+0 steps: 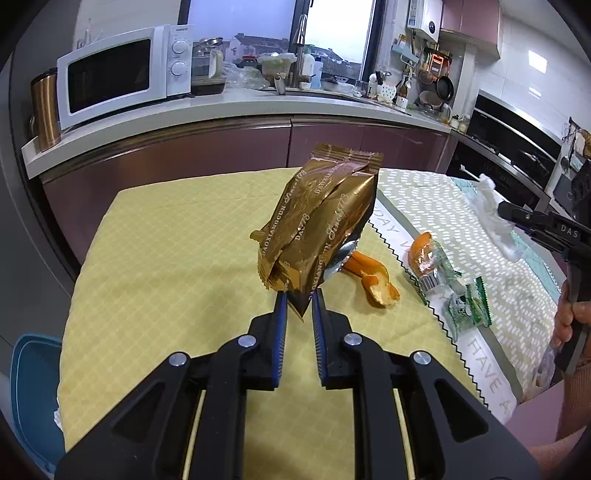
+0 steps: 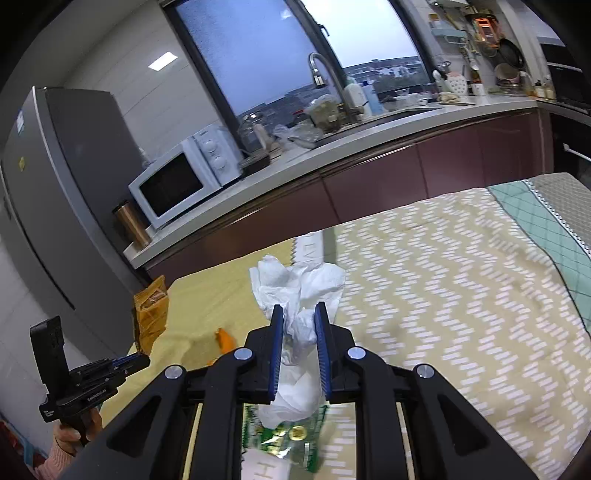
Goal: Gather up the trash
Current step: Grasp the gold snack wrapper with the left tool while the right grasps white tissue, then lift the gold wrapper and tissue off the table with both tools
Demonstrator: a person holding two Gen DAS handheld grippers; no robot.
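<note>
A crinkled gold snack wrapper (image 1: pixel 317 221) with pale lettering stands upright, lifted off the yellow cloth. A curled orange peel (image 1: pixel 373 280) lies just behind it. Two clear-and-green candy wrappers (image 1: pixel 467 304) lie nearby to the right, one covering more peel. A crumpled white tissue (image 2: pixel 299 295) is held up.

Cool daylight from the window (image 1: pixel 255 26) behind my counter (image 1: pixel 229 105) lights both views; glare whitens its panes, fisheye edges bend and darken, and the zigzag cloth (image 2: pixel 461 295) blurs.
</note>
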